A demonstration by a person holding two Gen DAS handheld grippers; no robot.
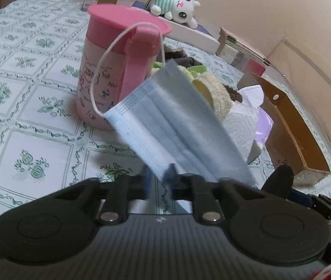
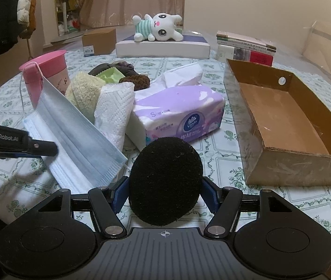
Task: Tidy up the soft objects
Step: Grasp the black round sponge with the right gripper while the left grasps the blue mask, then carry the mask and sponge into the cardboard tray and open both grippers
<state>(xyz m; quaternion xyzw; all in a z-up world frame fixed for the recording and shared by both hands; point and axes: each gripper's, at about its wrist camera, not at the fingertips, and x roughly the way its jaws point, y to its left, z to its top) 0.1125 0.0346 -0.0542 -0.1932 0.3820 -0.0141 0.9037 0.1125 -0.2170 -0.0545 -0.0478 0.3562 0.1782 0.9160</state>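
Observation:
My left gripper (image 1: pixel 159 175) is shut on the lower edge of a blue face mask (image 1: pixel 177 126) and holds it up. The mask's ear loop (image 1: pixel 109 53) is hooked over the lid tab of a pink cup (image 1: pixel 116 53). The mask also shows in the right wrist view (image 2: pixel 81 130), with the left gripper's finger (image 2: pixel 37 148) at it. My right gripper (image 2: pixel 165 196) is shut on a round black pad (image 2: pixel 165 179), held above the table. A purple tissue pack (image 2: pixel 177 114), a paper towel (image 2: pixel 116 114), a cream towel (image 2: pixel 86 91) and dark cloths (image 2: pixel 118 70) lie piled mid-table.
An open cardboard box (image 2: pixel 289 126) stands at the right. A white plush rabbit (image 2: pixel 158 26) lies on a flat white box (image 2: pixel 163 47) at the back, with books (image 2: pixel 247 46) to its right and a small carton (image 2: pixel 99 40) to its left. A floral tablecloth (image 2: pixel 223 154) covers the table.

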